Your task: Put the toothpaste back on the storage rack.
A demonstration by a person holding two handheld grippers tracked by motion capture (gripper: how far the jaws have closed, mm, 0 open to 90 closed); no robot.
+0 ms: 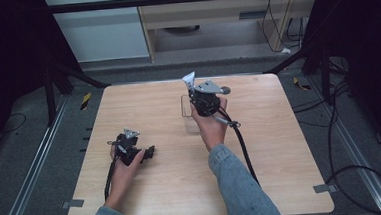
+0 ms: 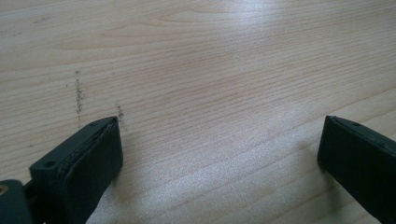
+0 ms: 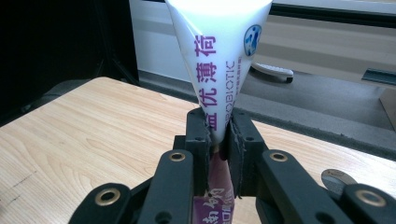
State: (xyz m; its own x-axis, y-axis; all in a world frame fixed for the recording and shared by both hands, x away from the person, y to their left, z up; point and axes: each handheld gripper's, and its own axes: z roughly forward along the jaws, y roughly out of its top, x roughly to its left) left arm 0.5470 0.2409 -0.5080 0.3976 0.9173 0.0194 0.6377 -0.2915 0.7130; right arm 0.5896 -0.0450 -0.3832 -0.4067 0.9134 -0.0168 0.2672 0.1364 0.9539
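The sachet (image 3: pixel 217 60) is being clamped between the black jaws of the right gripper (image 3: pixel 218 140), which are being pressed together on its narrow middle. In the high view the right gripper (image 1: pixel 205 97) is being held up above the far middle of the table (image 1: pixel 148 190), with the forearm in a denim sleeve (image 1: pixel 241 184) being stretched forward from the bottom edge and the sachet (image 1: pixel 189 80) being pointed up and away. A clear plastic container (image 1: pixel 189 112) is being seen on the table just beside that hand.

The left gripper (image 1: pixel 131 148) is being rested low on the near left part of the table, well apart from the right one. In the left gripper view its two jaws are being kept wide apart with bare wood (image 2: pixel 210 93) between them; nothing is being grasped.

The sachet is being shown as a white, glossy packet widening upward, printed with purple characters and a small blue round mark, its lower end purple.

One sachet, one clear container and two grippers are being counted.
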